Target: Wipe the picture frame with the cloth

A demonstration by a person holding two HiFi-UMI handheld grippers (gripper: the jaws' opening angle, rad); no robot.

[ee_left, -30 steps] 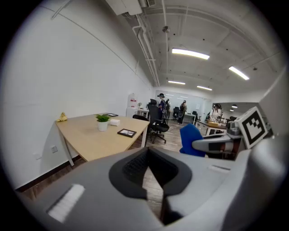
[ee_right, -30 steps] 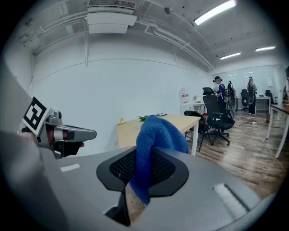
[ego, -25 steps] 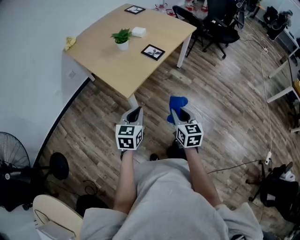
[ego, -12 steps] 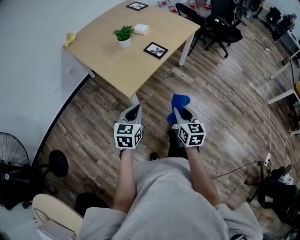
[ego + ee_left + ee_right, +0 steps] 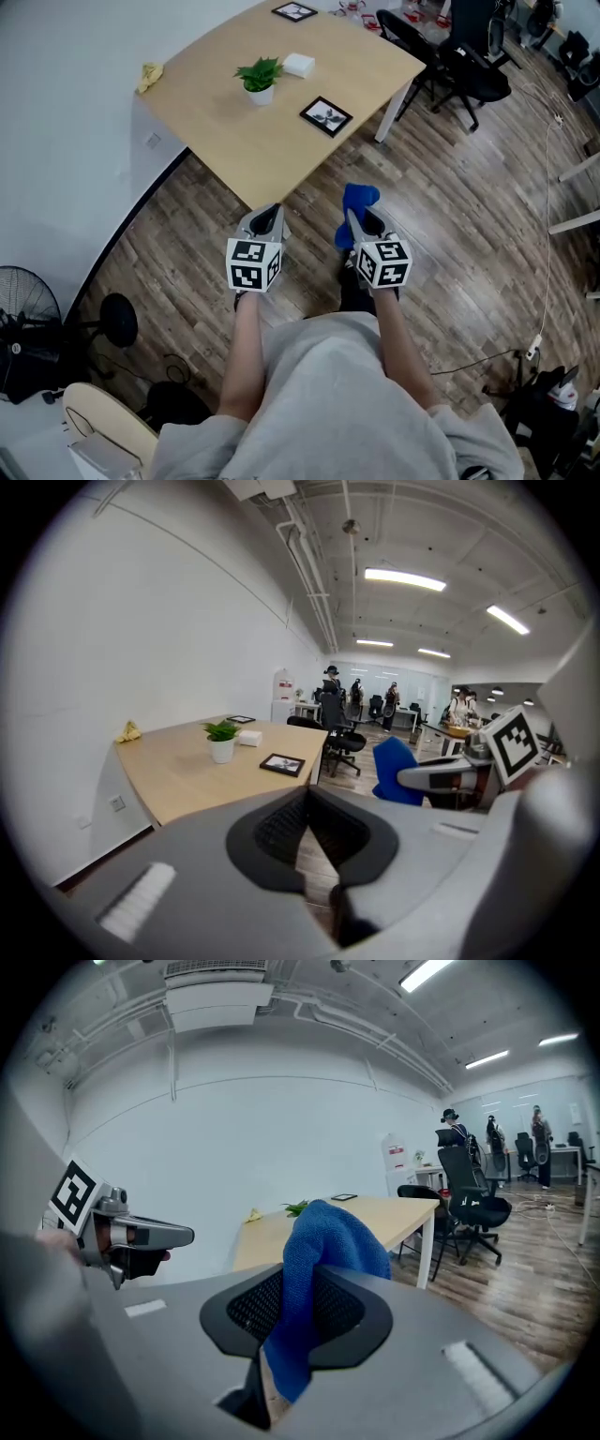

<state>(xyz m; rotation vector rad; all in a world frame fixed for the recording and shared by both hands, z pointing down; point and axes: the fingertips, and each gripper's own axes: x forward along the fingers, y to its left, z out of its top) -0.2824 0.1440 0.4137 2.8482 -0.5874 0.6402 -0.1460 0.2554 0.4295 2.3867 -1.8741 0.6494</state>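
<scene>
Just short of the table's (image 5: 216, 131) near corner, the left gripper (image 5: 270, 214) and right gripper (image 5: 357, 217) are held side by side over the plank floor (image 5: 450, 206). Compared with a second ago, the table is seen nearer to the grippers and larger in the head view. The approach is therefore judged under way and the wiping not yet begun.

The frame (image 5: 326, 116) lies flat near the table's right edge, well apart from both grippers. It is a thin dark square with a pale mat. A second frame (image 5: 294, 11) lies at the far corner.

The cloth (image 5: 356, 202), a soft blue pile fabric, is pinched in the right gripper's jaws and bulges above them. The left gripper's ribbed jaws are pressed together on nothing. The tabletop is smooth pale wood.
</scene>
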